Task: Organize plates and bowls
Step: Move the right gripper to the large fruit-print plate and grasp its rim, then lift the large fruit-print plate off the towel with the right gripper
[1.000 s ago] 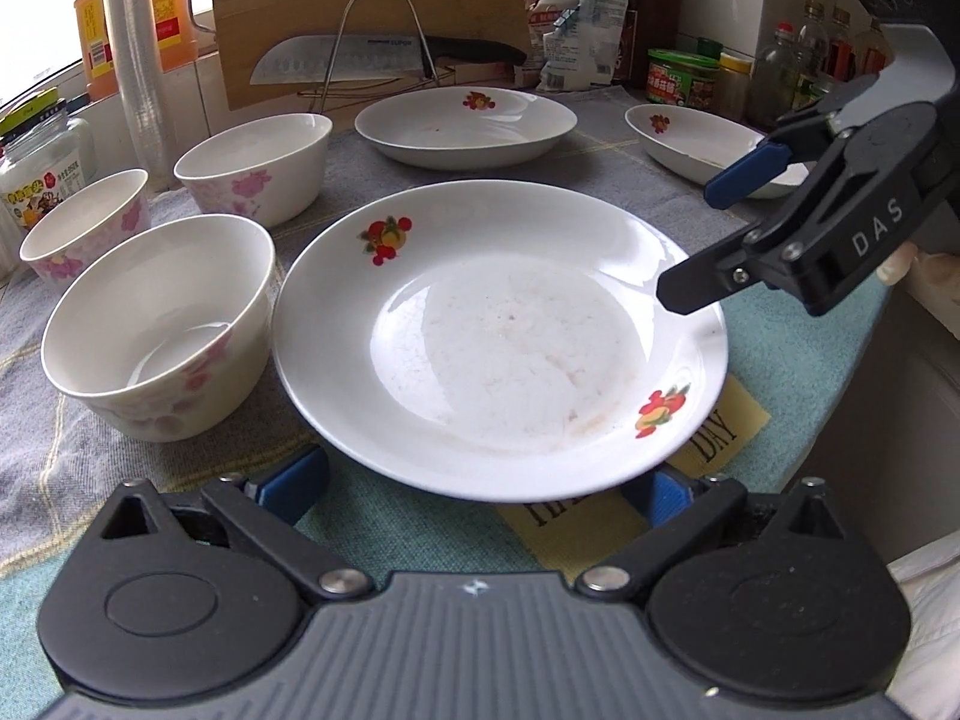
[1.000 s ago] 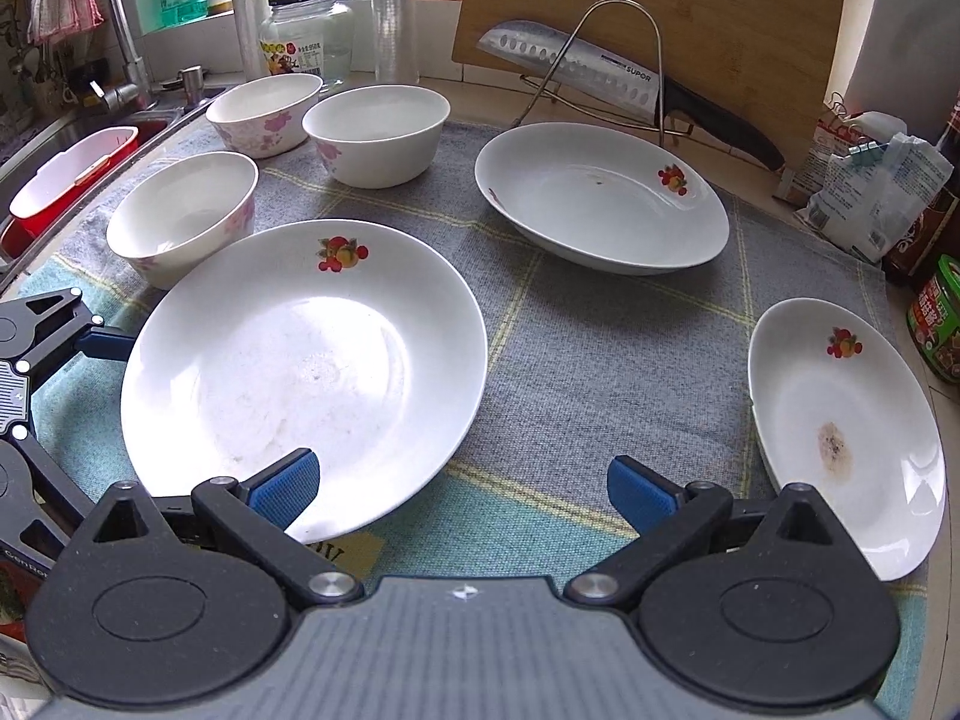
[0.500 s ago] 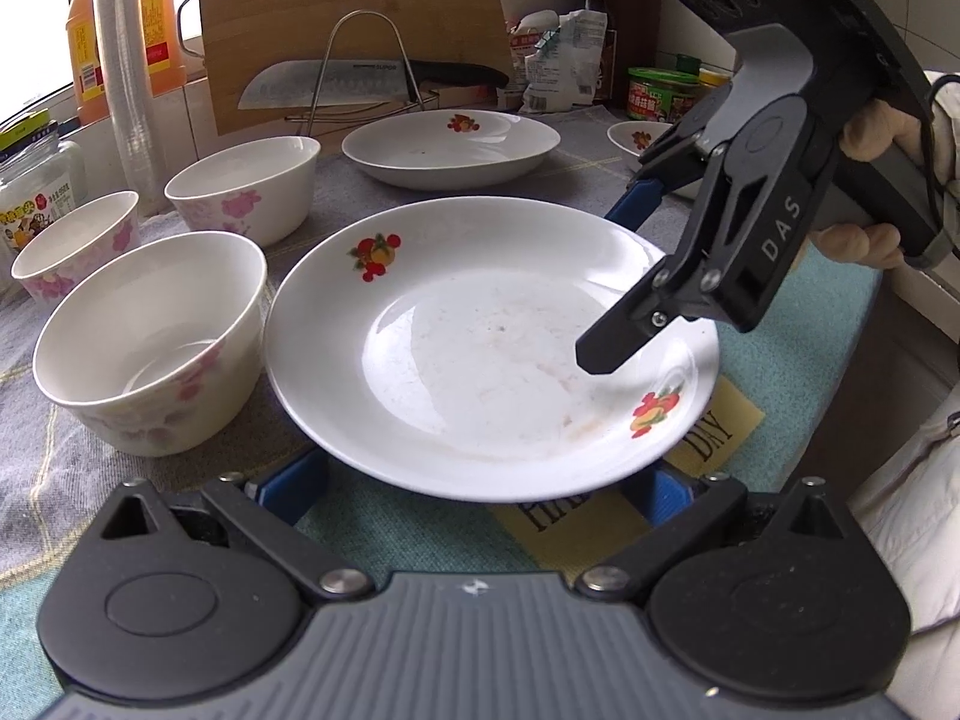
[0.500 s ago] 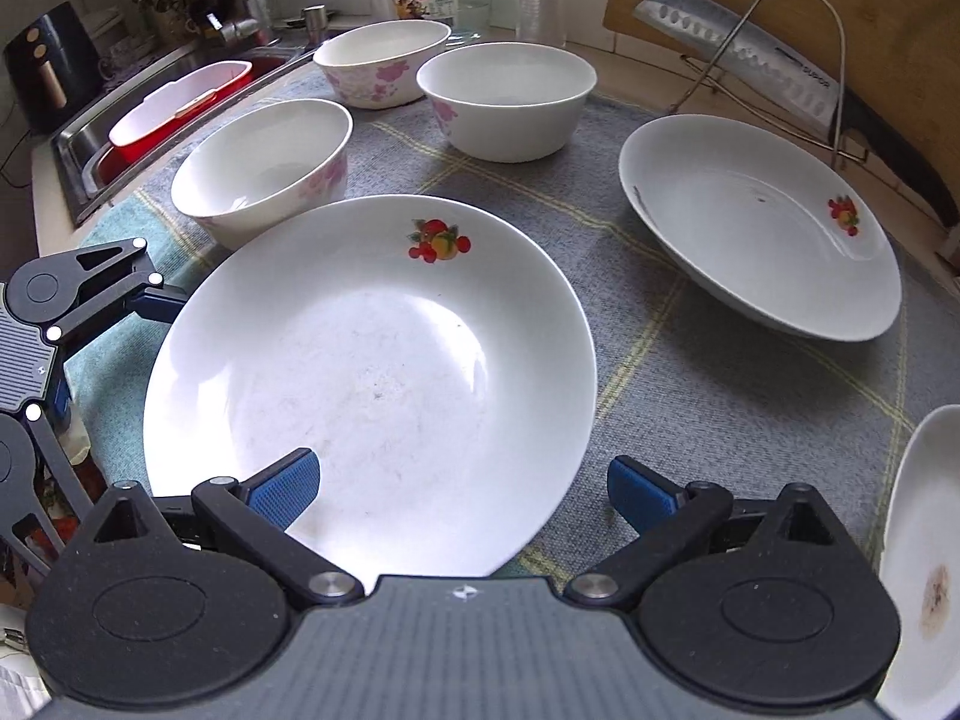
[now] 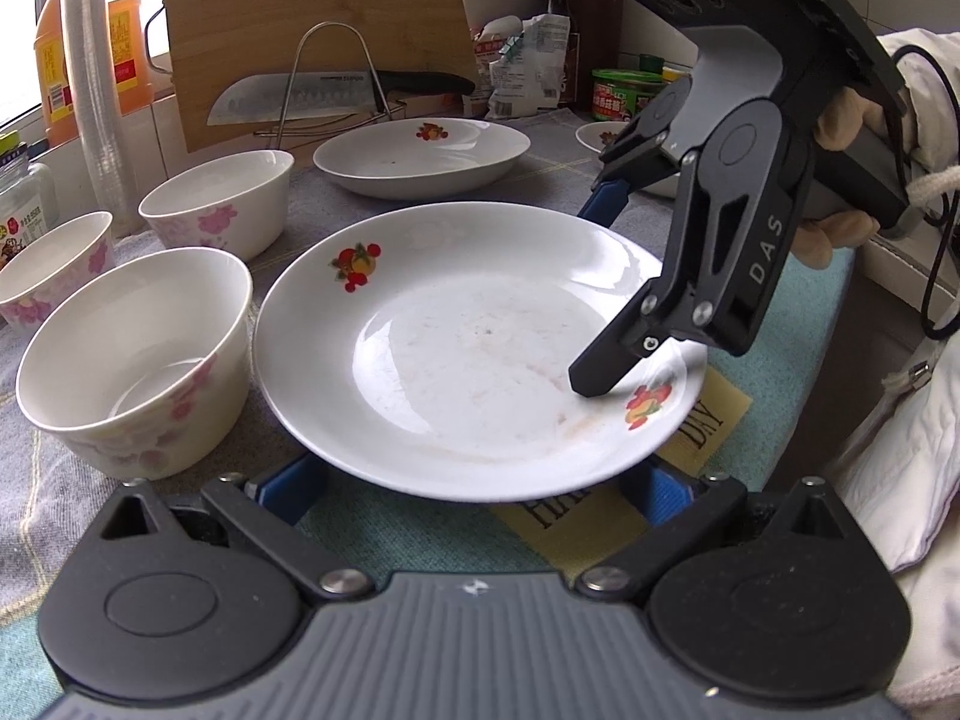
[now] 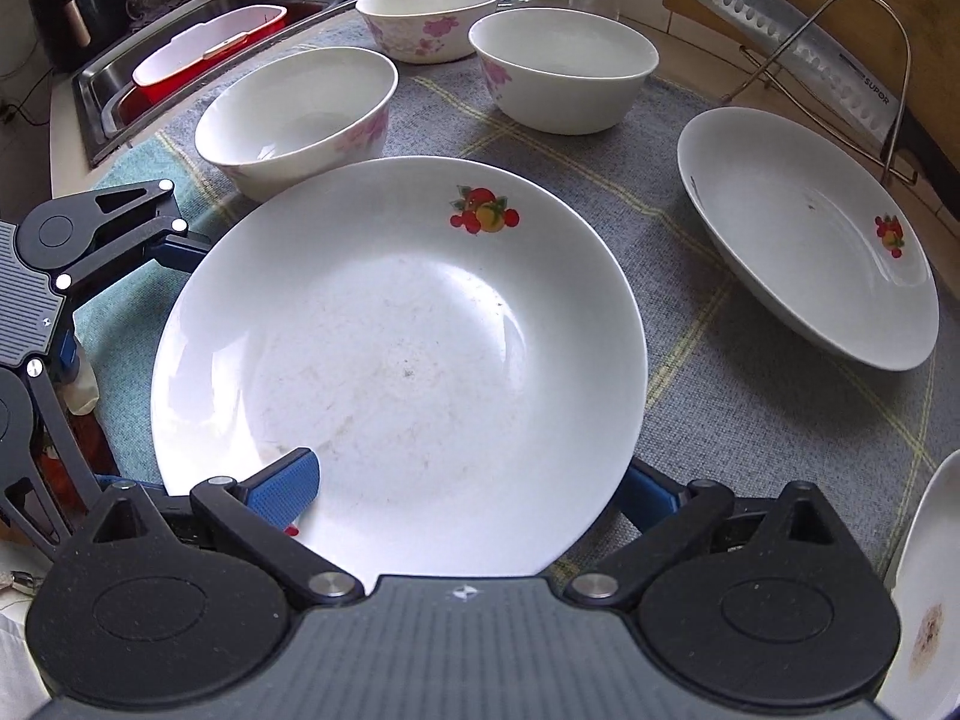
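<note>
A large white plate (image 5: 474, 354) (image 6: 408, 360) with fruit prints lies on the cloth in front of both grippers. My left gripper (image 5: 474, 489) is open, its blue pads low on either side of the plate's near rim. My right gripper (image 6: 465, 492) (image 5: 597, 294) is open wide across the plate's right rim: one finger reaches over the plate's inside, the other stays outside and lower. Three flowered bowls (image 5: 144, 360) (image 5: 219, 204) (image 5: 48, 264) stand to the left. A second plate (image 5: 420, 153) (image 6: 804, 234) sits behind, and a third plate (image 6: 924, 588) lies at the far right.
A knife on a wire rack (image 5: 336, 96) leans against a wooden board at the back. A stack of clear cups (image 5: 96, 96), bottles and jars line the back edge. A sink with a red tub (image 6: 204, 51) lies beyond the bowls. A person's hand (image 5: 840, 120) holds the right gripper.
The right gripper has swung in from the right and come down over the big plate's rim, which now fills its view. The left gripper has stayed almost still.
</note>
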Demonstrator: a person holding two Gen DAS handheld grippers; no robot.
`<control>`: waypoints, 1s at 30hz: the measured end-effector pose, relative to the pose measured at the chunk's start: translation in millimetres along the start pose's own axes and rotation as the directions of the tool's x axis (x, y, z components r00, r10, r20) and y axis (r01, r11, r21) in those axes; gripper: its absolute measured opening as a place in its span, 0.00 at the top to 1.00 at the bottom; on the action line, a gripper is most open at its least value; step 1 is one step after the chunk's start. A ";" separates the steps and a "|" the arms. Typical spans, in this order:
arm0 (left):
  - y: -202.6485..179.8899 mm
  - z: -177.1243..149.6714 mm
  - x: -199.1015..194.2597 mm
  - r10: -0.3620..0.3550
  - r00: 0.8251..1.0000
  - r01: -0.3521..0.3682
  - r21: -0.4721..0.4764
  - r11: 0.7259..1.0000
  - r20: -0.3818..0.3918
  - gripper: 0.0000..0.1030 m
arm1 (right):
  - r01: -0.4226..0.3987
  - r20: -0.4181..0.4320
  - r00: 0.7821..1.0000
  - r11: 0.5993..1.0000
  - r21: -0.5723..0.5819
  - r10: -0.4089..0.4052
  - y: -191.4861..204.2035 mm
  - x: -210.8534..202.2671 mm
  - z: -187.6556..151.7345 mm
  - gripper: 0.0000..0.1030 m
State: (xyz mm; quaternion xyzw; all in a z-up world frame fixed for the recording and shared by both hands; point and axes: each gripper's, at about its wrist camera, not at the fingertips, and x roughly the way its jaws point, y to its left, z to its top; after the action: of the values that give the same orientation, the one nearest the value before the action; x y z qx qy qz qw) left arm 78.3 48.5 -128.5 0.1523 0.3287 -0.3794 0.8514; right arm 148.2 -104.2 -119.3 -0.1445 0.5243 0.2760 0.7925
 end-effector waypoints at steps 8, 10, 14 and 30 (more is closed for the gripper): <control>3.3 -0.6 -0.1 -0.036 0.999 0.036 0.032 0.999 0.001 0.00 | 0.008 0.020 1.000 1.000 0.024 -0.009 0.1 -1.2 -2.1 0.00; 3.1 0.1 0.2 -0.039 0.999 0.039 0.035 0.999 -0.002 0.00 | -0.003 0.020 1.000 1.000 0.024 0.002 -2.4 -1.0 0.5 0.00; 2.2 0.1 0.0 -0.041 0.999 0.041 0.045 0.998 0.002 0.01 | -0.025 0.018 1.000 0.999 0.025 0.025 -9.6 1.6 9.2 0.00; -1.9 0.3 -2.5 -0.005 1.000 0.004 0.063 0.998 0.014 0.01 | -0.182 0.019 0.983 0.977 0.107 0.181 -44.8 8.4 40.5 0.01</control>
State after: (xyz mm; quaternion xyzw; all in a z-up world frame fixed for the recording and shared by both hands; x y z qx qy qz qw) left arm 75.8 48.5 -126.7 0.1754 0.3112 -0.3925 0.8475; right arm 207.5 -116.9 -113.1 -0.0516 0.5461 0.3190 0.7729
